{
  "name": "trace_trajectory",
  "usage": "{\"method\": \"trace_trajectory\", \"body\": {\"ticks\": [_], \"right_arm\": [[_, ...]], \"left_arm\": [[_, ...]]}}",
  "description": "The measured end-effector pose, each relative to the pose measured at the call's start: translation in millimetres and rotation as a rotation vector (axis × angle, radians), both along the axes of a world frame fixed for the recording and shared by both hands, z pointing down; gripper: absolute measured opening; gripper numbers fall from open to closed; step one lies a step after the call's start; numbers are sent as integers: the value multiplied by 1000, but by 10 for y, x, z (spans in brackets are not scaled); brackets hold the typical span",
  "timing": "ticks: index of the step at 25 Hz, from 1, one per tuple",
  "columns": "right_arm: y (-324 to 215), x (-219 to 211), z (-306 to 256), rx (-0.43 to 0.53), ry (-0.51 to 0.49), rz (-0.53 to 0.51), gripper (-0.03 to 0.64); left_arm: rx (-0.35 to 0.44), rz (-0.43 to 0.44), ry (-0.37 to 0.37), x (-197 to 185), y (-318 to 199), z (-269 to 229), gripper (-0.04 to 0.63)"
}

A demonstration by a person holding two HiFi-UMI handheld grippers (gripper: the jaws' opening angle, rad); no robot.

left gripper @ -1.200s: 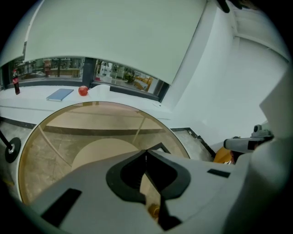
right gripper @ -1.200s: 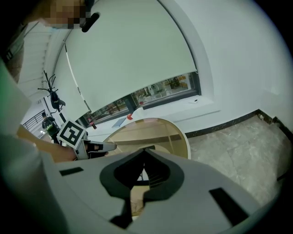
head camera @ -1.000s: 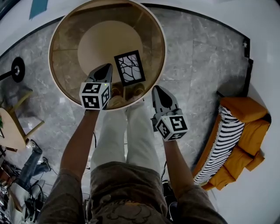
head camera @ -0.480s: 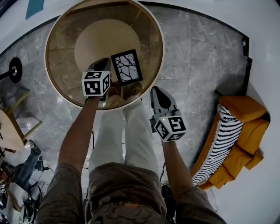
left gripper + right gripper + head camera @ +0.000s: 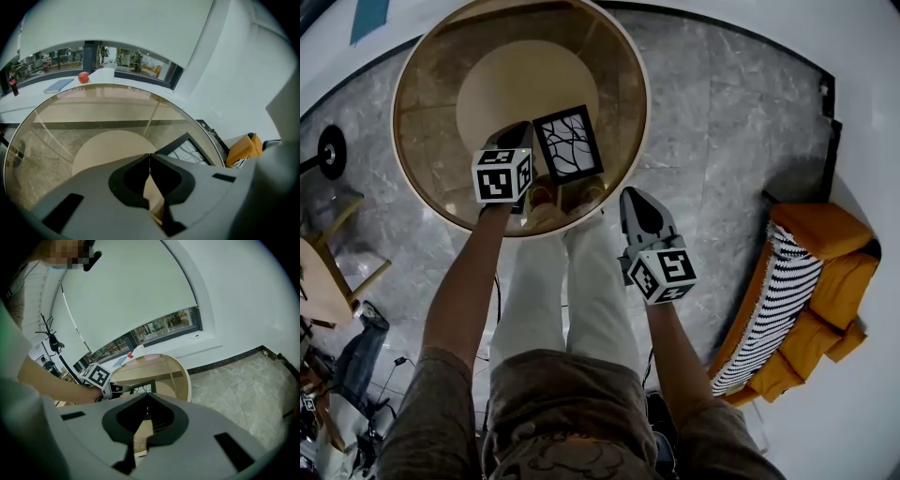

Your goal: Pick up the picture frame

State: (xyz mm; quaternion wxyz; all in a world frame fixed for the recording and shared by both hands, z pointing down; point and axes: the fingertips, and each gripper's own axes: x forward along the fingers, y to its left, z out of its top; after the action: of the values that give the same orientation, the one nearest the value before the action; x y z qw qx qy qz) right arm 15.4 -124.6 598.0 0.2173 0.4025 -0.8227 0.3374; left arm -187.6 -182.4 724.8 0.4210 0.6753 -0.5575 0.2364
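The picture frame point(image 5: 569, 143), black with a white branch drawing, lies flat on the round glass table point(image 5: 431, 159) near its front edge. My left gripper point(image 5: 522, 132) hangs low over the glass just left of the frame, jaws shut and empty. In the left gripper view the frame point(image 5: 188, 146) shows just right of the shut gripper point(image 5: 150, 155). My right gripper point(image 5: 637, 196) is shut with nothing in it, off the table's front right over the floor. In the right gripper view its tips point(image 5: 146, 398) point towards the frame point(image 5: 142, 387).
The person's legs point(image 5: 572, 281) and shoes stand under the table's front edge. An orange sofa with a striped cushion point(image 5: 806, 300) is at the right. A wooden chair point(image 5: 328, 272) and clutter sit at the left. A red apple point(image 5: 83, 77) lies on the far ledge.
My left gripper has gone forward and down, closing in beside the frame's left edge. The right gripper has stayed where it was.
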Motion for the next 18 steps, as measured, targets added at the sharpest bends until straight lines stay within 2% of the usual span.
{"method": "trace_trajectory", "body": {"ticks": [12,18], "right_arm": [[19,92,75,-17,0,30,17],[76,162,83,-14,-5,50,17]], "left_arm": [[-3,-12,26,105,64,-19,17],[10,14,39,271,109,-60,17]]}}
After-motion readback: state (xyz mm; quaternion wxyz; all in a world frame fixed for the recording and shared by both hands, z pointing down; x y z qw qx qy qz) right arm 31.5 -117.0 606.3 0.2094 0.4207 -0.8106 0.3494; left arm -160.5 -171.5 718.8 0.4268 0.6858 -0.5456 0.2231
